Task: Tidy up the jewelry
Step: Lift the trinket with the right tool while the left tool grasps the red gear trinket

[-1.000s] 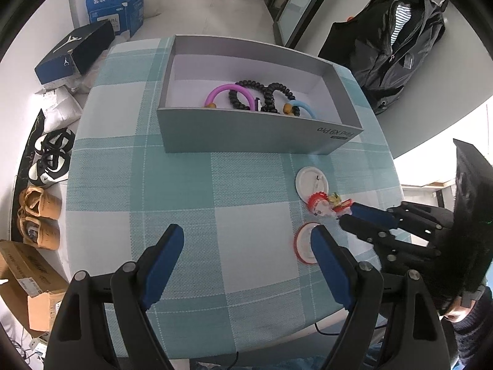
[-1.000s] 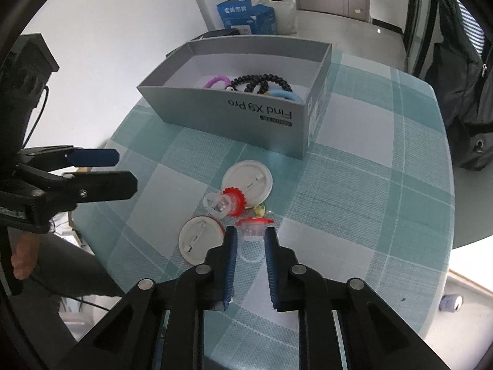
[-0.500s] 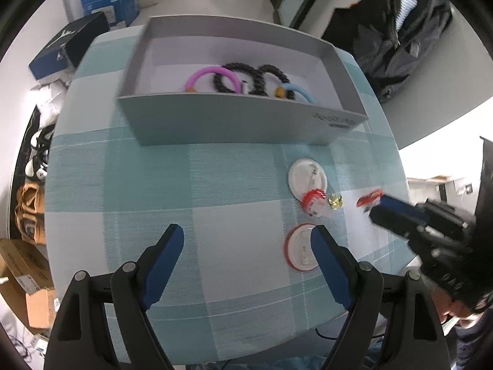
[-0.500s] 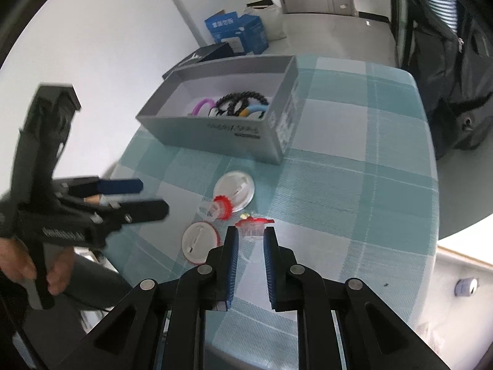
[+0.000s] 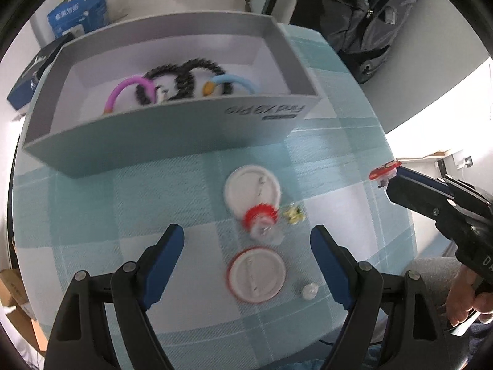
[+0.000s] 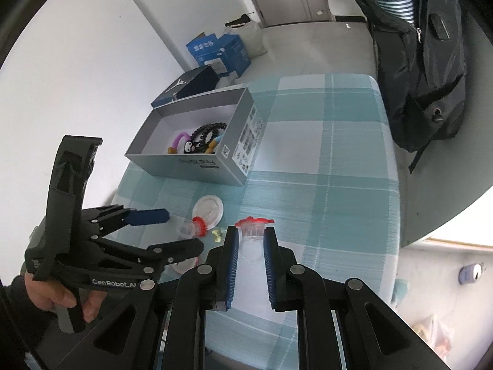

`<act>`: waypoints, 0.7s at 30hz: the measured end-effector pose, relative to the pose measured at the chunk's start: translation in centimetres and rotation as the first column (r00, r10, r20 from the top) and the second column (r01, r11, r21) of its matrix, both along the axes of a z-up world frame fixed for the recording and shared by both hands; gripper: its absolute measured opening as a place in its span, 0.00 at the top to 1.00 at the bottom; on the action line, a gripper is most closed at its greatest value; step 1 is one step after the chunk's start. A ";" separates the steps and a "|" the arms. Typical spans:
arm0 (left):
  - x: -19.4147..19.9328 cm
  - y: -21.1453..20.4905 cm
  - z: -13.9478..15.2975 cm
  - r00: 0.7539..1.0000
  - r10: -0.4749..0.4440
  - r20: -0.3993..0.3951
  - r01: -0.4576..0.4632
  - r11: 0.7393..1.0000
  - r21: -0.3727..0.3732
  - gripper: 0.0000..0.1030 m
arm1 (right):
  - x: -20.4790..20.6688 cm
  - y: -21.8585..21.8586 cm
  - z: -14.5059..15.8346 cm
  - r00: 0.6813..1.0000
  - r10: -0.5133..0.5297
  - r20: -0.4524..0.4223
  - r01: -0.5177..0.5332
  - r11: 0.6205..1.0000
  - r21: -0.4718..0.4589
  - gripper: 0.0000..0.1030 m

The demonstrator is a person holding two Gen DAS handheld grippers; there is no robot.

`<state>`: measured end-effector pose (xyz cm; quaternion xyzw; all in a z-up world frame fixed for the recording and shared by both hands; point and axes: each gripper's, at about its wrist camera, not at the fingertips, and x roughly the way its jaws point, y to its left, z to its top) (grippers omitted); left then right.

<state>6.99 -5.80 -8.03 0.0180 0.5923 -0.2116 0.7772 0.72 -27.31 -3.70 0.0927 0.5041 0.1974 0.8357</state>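
The left wrist view looks steeply down, close over the teal checked tablecloth [image 5: 154, 203]. The right wrist view looks down more obliquely from the opposite side. Both share the grey cardboard box [image 5: 172, 129] [image 6: 197, 166] and round white badges [image 5: 252, 188] [image 6: 209, 208].

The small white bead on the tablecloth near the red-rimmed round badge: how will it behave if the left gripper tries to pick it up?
The white bead looks round and smooth, so it would probably roll away on a nudge. It looks tiny beside the wide-open left gripper, so the pads may slip off it. The woven tablecloth might slow its rolling somewhat.
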 end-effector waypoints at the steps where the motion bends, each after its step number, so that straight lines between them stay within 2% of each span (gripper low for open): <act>1: 0.0 -0.3 0.0 1.000 -0.006 0.009 0.006 1.000 0.010 0.24 | 0.0 -0.2 0.0 1.000 -0.001 0.000 0.001 1.000 0.003 0.85; 3: 0.0 -0.7 0.0 1.000 -0.022 0.006 0.022 1.000 0.021 0.31 | 0.0 -0.6 0.0 1.000 -0.005 0.000 0.005 1.000 0.002 0.85; 5: 0.0 -1.3 -0.2 0.999 -0.041 -0.001 0.041 0.999 0.024 0.44 | 0.0 -0.9 0.0 1.000 -0.011 -0.003 0.011 1.000 0.010 0.85; 7: -0.2 -1.5 -0.2 0.999 -0.049 0.007 0.049 0.998 0.029 0.61 | 0.0 -1.0 -0.1 1.000 -0.016 -0.005 0.016 1.000 0.013 0.85; 10: -0.1 -1.4 -0.2 0.999 -0.053 -0.007 0.053 0.999 0.011 0.76 | 0.0 -1.2 -0.1 1.000 -0.019 -0.004 0.019 1.000 0.019 0.85; 13: -0.2 -1.6 0.0 0.998 -0.055 0.001 0.055 0.998 0.001 0.83 | 0.0 -1.2 0.1 1.000 -0.019 0.003 0.019 1.000 0.018 0.85; 21: -0.8 -0.9 0.4 0.998 -0.062 0.027 0.062 0.998 -0.007 0.84 | 0.0 -1.0 0.0 1.000 -0.016 0.002 0.016 1.000 0.019 0.85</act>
